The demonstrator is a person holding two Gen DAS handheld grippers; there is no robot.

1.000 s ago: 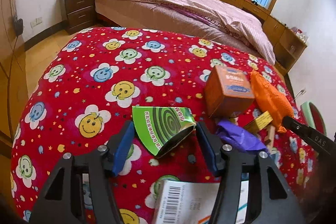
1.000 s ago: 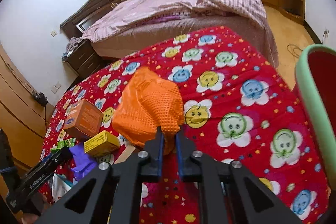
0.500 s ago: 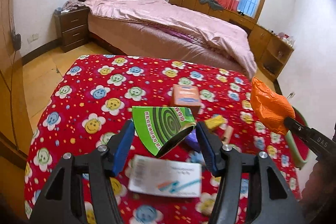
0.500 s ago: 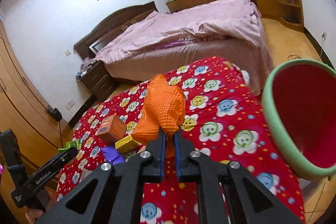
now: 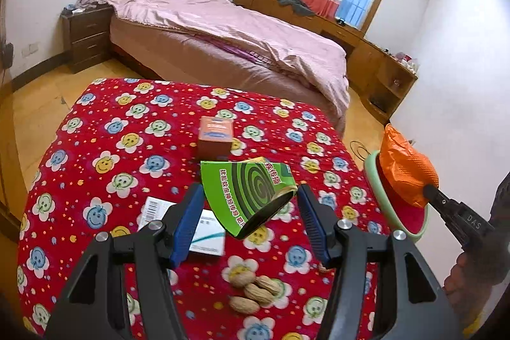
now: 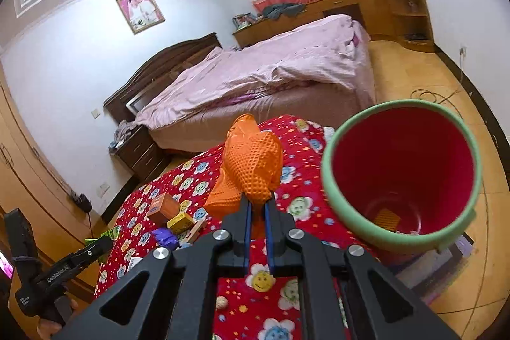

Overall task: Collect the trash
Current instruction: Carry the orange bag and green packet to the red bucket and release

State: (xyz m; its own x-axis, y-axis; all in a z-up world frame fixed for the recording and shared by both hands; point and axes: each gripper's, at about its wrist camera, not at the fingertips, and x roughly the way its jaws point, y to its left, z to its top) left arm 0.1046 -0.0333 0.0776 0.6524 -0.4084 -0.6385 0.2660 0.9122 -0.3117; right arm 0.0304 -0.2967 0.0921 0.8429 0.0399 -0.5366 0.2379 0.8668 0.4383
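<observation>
In the left wrist view, the left gripper [image 5: 248, 212] sits low in the centre of the frame, its blue pads partway apart and pressed on the crushed green mosquito-coil box [image 5: 247, 191], lifted over the red smiley tablecloth [image 5: 105, 148]. Peanuts [image 5: 255, 289] lie at the bottom centre, a white carton [image 5: 204, 231] left of them, an orange box [image 5: 215, 136] above. In the right wrist view, the right gripper [image 6: 257, 212], at lower centre, is pinched tight on the orange glove [image 6: 251, 168]. The red bin with the green rim [image 6: 398, 177] stands at the right, just beside the glove.
</observation>
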